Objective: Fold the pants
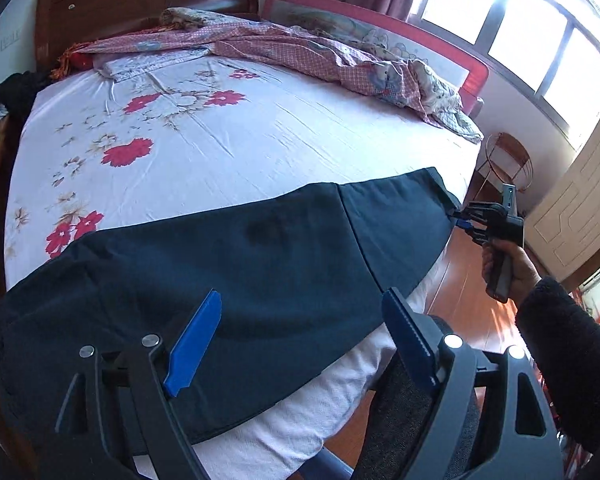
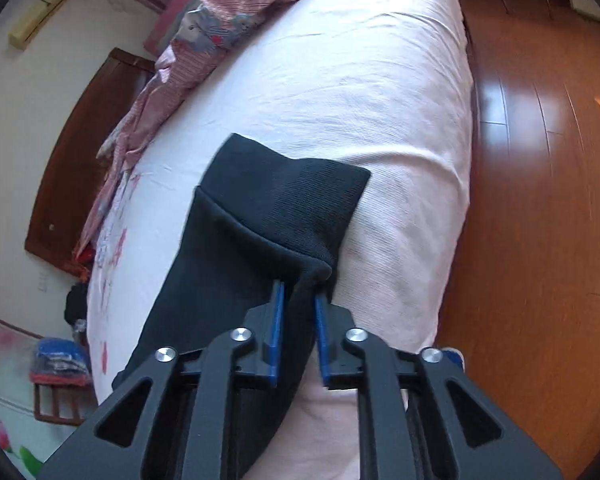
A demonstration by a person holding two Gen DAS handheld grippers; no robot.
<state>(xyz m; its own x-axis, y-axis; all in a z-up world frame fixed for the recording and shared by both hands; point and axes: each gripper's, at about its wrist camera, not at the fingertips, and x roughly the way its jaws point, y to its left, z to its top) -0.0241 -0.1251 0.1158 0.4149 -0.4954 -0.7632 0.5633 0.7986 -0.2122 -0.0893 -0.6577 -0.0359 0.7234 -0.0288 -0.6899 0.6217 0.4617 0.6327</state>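
Note:
Dark navy pants (image 1: pixel 228 264) lie stretched along the near edge of the bed, legs together. My left gripper (image 1: pixel 304 300) is open and empty, its blue fingers (image 1: pixel 196 344) hovering just above the pants' wide end near the bed edge. My right gripper (image 2: pixel 298 292) is shut on the pants (image 2: pixel 260 216) at the hem end, with cloth bunched between the blue fingers (image 2: pixel 277 320). In the left wrist view the right gripper (image 1: pixel 460 220) shows at the far right end of the pants, held by a hand.
The bed (image 1: pixel 260 128) has a white floral sheet. A crumpled pink quilt (image 1: pixel 320 52) lies along the far side by a red bed rail (image 1: pixel 440 40). Wooden floor (image 2: pixel 540 160) lies to the right. A wire stool (image 1: pixel 508 160) stands by the window.

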